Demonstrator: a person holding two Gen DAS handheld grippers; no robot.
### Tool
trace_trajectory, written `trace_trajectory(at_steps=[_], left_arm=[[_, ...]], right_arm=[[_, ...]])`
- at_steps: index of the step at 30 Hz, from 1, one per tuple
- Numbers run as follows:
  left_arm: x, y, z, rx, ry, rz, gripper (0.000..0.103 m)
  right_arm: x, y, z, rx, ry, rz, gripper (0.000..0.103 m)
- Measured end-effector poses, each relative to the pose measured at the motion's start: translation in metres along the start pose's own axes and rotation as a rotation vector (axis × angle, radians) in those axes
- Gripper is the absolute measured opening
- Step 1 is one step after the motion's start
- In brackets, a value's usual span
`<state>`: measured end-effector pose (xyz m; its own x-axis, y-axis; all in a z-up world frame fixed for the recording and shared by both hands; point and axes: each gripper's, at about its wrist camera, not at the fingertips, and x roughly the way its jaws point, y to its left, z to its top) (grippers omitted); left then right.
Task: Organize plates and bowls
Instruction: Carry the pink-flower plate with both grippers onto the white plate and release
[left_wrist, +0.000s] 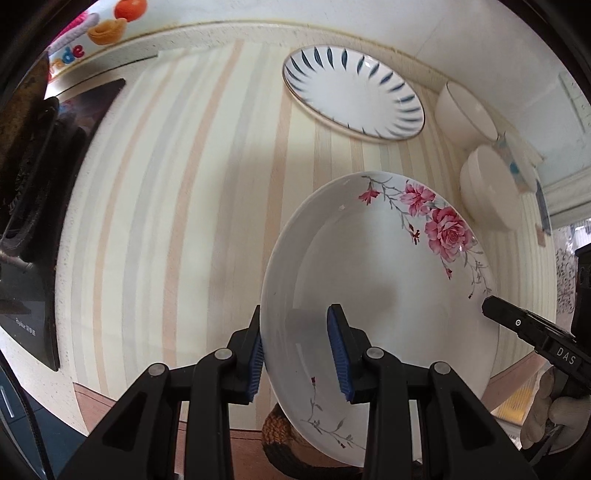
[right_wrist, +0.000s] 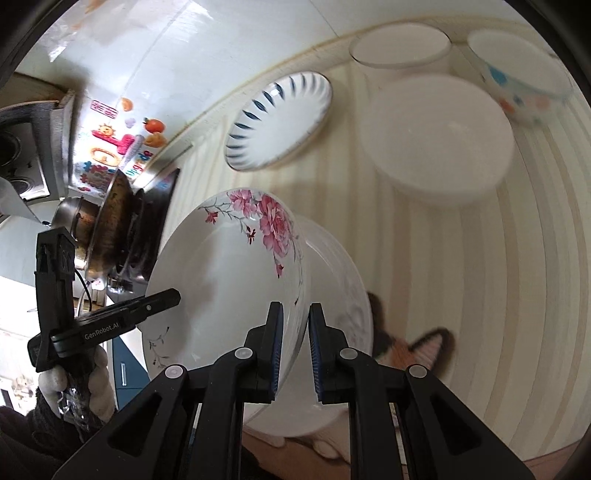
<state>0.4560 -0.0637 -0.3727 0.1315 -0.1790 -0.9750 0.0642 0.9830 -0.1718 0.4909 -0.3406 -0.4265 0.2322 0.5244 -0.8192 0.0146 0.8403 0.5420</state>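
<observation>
We see a bench under a pale cloth striped cream, peach and grey, backed by a white wall carrying colourful stickers — and at one end a dark stove holding a worn pan.

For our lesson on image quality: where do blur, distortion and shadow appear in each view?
Left wrist: fisheye bends the striped tabletop; the blue-patterned plate is slightly smeared; a soft shadow lies inside the floral plate. Right wrist: the white bowl and dotted bowl are blurred.
</observation>
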Motion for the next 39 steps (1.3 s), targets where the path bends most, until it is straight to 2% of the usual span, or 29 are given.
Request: trace_trajectory(at_steps=[7,15,23,26,39], left_arm=[[0.017,-0.005,-0.004,0.015,0.037,0.027,0.030],[0.027,-0.010,-0.004,0.018,0.060,0.053,0.030],[0.042,-0.013,-0.011,0.019,0.076,0.062,0.030],[0.043,-0.017,-0.012,0.027,0.069,0.074,0.030],[0.040,-0.011,-0.010,0.027,0.084,0.066,0.030]], right_arm=[[0.013,-0.019,-0.011,0.033,0.040,-0.010,0.016],[0.023,-0.022,-0.013,0.056,0.079,0.003,0.016],[0.024,-0.011,-0.009,0.036,0.125,-0.061,0.016],[0.020,-0.007,-0.007,0.013,0.119,-0.086,0.016],[0.007,-0.013,-0.012,0.036,0.130,-0.098,0.017]])
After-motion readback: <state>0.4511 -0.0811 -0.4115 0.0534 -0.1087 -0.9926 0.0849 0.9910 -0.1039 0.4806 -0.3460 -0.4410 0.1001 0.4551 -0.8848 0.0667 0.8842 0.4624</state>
